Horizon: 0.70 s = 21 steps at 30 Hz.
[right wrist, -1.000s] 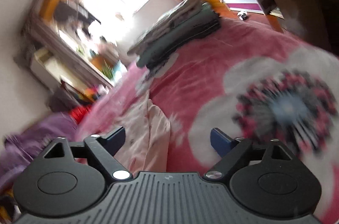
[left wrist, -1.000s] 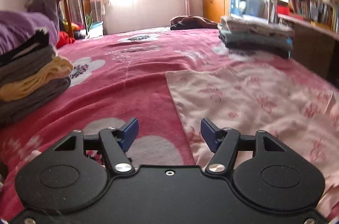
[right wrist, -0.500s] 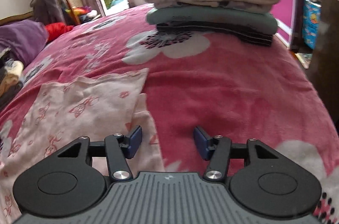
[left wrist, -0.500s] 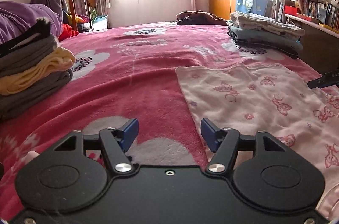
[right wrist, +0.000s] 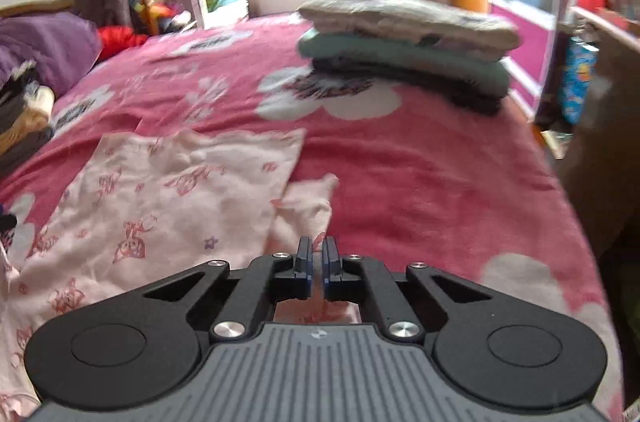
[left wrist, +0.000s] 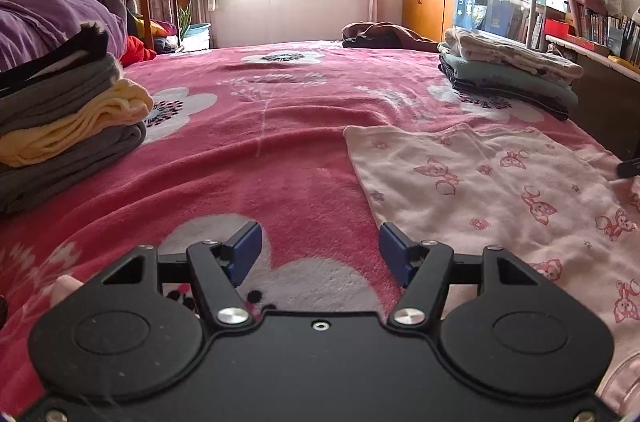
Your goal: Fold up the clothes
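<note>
Right wrist | right gripper (right wrist: 316, 264) fingers pinch pink garment (right wrist: 160, 198) sleeve | left gripper (left wrist: 320, 256) fingers wide, empty

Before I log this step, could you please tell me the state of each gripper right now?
Left gripper: open, holding nothing.
Right gripper: closed on the edge of the pink printed garment.

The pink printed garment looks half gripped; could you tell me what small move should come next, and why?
Probably bring the left gripper right, onto the near edge of the pink garment, and close it. Its jaws stand open over bare blanket, just beside the cloth, while the right gripper is already closed on a small flap at the garment's other side. A fold likely needs both sides held.
</note>
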Available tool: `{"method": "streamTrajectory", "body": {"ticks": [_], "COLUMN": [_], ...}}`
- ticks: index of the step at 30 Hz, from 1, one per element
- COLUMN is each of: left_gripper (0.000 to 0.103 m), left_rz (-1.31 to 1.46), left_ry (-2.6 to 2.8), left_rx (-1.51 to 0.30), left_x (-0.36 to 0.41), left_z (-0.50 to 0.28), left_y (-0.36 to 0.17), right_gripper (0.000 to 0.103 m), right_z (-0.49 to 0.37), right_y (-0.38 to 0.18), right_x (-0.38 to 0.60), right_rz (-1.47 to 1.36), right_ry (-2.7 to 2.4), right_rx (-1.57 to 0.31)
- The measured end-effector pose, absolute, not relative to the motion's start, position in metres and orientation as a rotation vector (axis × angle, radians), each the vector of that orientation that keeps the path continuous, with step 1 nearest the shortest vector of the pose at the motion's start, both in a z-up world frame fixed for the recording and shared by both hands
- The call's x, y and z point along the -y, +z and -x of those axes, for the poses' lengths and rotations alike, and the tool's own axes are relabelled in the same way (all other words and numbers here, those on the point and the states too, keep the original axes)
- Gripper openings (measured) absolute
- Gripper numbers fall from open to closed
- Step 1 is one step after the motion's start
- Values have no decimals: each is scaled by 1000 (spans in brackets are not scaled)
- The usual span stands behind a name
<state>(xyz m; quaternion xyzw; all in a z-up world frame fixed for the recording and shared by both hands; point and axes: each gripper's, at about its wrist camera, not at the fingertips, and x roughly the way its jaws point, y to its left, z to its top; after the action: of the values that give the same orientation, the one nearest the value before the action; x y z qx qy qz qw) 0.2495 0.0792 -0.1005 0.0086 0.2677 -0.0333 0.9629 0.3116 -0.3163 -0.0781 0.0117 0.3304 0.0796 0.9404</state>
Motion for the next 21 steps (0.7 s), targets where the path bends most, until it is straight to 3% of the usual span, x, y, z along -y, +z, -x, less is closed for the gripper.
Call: {"method": "streamTrajectory", "body": {"ticks": [6,12,21], "left_gripper": [63,63,64], "left_rz": [-8,6,-15], "left_ry": [-74,-84,-79], "left_rx": [-543,-550,-569], "left_x": [-84,-86,-91], "left_z": [-245,-246,-246], "left_y": [-99,-100,-104], "right_gripper": [5,5,5], "right_z": [-275,-249,-296], "right_y": [-49,-53,-70], "right_x": [366,401,371], "right_rz": [-41,-57,-300], "right_ry": [-59,-200,-106], "right_rx": [-648,-731,-771]}}
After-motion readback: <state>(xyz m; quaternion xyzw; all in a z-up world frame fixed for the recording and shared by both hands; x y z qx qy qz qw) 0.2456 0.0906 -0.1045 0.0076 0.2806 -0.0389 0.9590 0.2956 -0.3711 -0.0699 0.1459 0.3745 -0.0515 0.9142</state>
